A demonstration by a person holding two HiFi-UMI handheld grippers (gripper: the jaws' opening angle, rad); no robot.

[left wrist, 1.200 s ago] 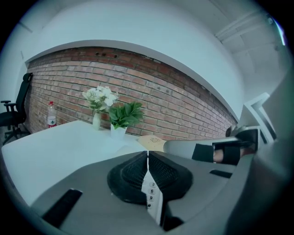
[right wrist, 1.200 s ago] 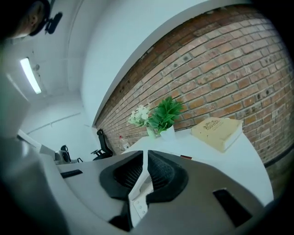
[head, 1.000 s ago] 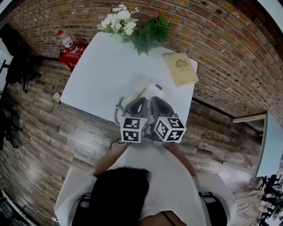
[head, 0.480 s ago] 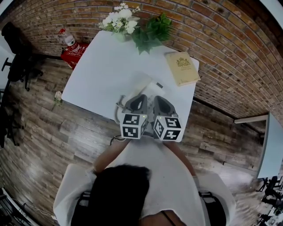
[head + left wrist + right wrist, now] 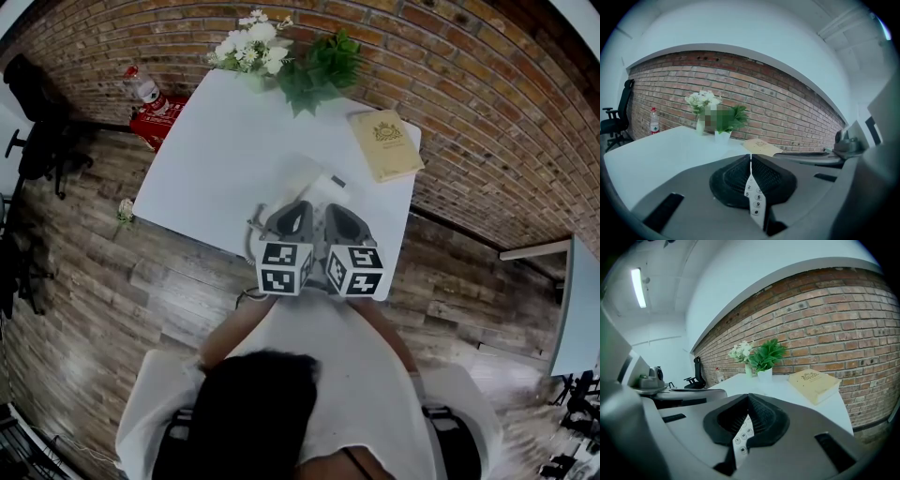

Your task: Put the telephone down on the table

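Note:
A white telephone (image 5: 314, 186) lies near the front edge of the white table (image 5: 211, 150), its cord (image 5: 251, 234) hanging at the left. My left gripper (image 5: 296, 212) and right gripper (image 5: 336, 212) sit side by side over the phone's near end. In the left gripper view the jaws meet at the tip of the left gripper (image 5: 751, 158), and the keypad (image 5: 754, 199) shows through the slit below. The right gripper (image 5: 749, 397) is shut the same way above the keys (image 5: 740, 439). Whether either one pinches the phone is hidden.
A tan book (image 5: 384, 145) lies at the table's far right corner. White flowers (image 5: 248, 42) and a green plant (image 5: 323, 61) stand along the brick wall. A bottle (image 5: 141, 86) on a red box (image 5: 155, 117) and a black chair (image 5: 28, 103) are on the wood floor at the left.
The right gripper's marker cube has rolled a little. Both grippers stay in the same spot over the phone.

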